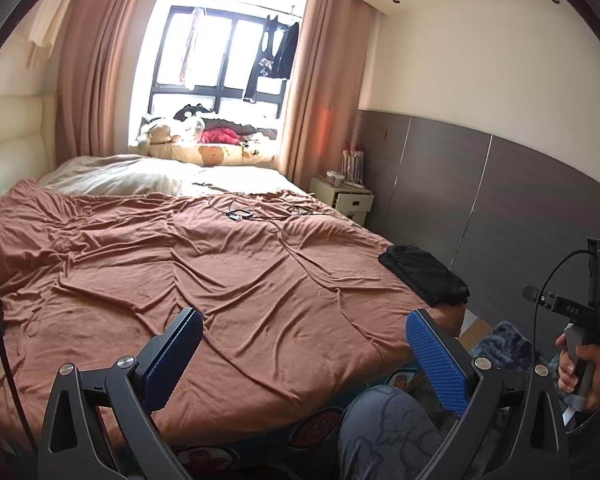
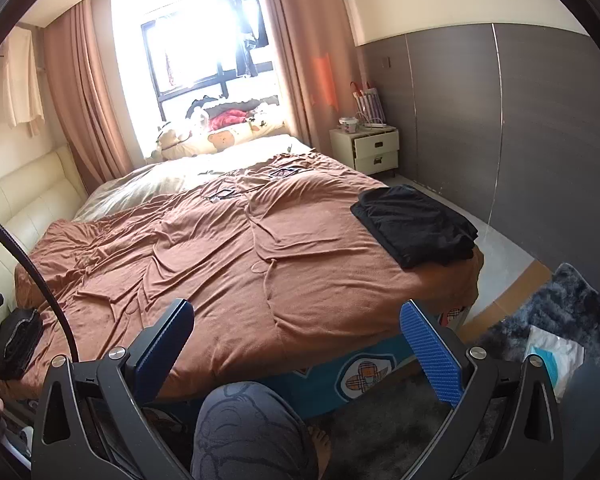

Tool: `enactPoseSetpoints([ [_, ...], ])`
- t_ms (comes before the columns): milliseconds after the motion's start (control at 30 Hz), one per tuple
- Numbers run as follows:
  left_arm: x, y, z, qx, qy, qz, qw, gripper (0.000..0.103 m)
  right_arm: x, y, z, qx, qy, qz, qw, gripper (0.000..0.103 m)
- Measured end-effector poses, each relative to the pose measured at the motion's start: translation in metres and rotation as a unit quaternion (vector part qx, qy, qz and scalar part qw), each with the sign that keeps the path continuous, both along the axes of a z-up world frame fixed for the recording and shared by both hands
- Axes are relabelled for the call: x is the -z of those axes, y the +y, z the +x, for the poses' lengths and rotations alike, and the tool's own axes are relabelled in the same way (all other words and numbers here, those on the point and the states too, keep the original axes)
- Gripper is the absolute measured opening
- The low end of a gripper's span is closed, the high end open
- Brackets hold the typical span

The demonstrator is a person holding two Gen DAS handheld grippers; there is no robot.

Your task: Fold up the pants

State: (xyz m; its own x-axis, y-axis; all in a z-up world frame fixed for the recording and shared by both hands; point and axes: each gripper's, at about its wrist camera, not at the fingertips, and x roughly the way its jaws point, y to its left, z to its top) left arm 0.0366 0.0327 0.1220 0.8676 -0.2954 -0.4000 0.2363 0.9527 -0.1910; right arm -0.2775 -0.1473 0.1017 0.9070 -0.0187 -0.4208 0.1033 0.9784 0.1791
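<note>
Black pants (image 1: 426, 274) lie folded in a flat stack on the right corner of the brown bed cover (image 1: 204, 280); they also show in the right wrist view (image 2: 414, 224). My left gripper (image 1: 304, 344) is open and empty, held above the bed's near edge, well left of the pants. My right gripper (image 2: 296, 338) is open and empty, also at the near edge, below and left of the pants. The hand that holds the right gripper shows at the right edge of the left wrist view (image 1: 584, 356).
Cables and small devices (image 1: 240, 213) lie on the far part of the bed. A white nightstand (image 2: 376, 148) stands by the grey wall panels. A dark shaggy rug (image 2: 556, 320) with a plastic bag (image 2: 552, 354) lies on the floor at right. My knee (image 2: 244, 424) is close below.
</note>
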Motion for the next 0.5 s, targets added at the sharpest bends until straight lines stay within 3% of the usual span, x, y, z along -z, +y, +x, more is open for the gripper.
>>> enactPoseSetpoints([
  [233, 0.014, 0.004, -0.023, -0.039, -0.011, 0.024, 0.9989, 0.103, 0.021, 0.023, -0.009, -0.002, -0.002, -0.007, 1.0, 0.103],
  [500, 0.037, 0.005, -0.036, -0.053, -0.004, 0.013, 0.9985, 0.103, 0.038, 0.056, -0.023, -0.007, -0.004, -0.014, 1.0, 0.103],
])
